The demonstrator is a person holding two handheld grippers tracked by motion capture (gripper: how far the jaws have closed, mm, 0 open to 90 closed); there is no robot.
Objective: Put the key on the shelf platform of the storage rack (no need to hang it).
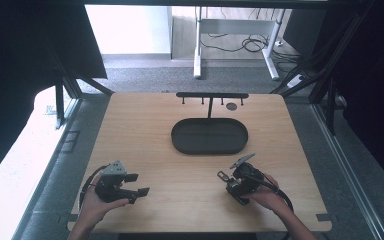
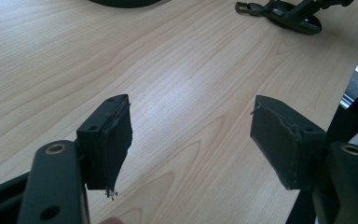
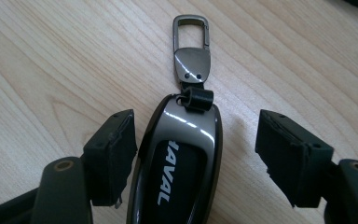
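Note:
A dark, glossy car key fob (image 3: 179, 158) marked HAVAL lies flat on the wooden table, its metal carabiner clip (image 3: 192, 35) pointing away from the camera. My right gripper (image 3: 196, 133) straddles the fob with its jaws open. The left pad (image 3: 114, 149) sits close against the fob's side, and the right pad (image 3: 286, 149) stands clear of it. In the high view the right gripper (image 1: 234, 181) is at the front right of the table, with the clip (image 1: 223, 175) poking out to its left. My left gripper (image 1: 137, 184) rests open and empty at the front left. In the left gripper view that gripper (image 2: 191, 135) has bare wood between its jaws, and the fob (image 2: 291, 21) lies far off.
A black oval tray (image 1: 180, 145) sits mid-table, beyond both grippers. Behind it stands a low black rack with hooks (image 1: 211, 95), and a small dark disc (image 1: 231, 106) lies near it. The table's front edge runs just below both hands.

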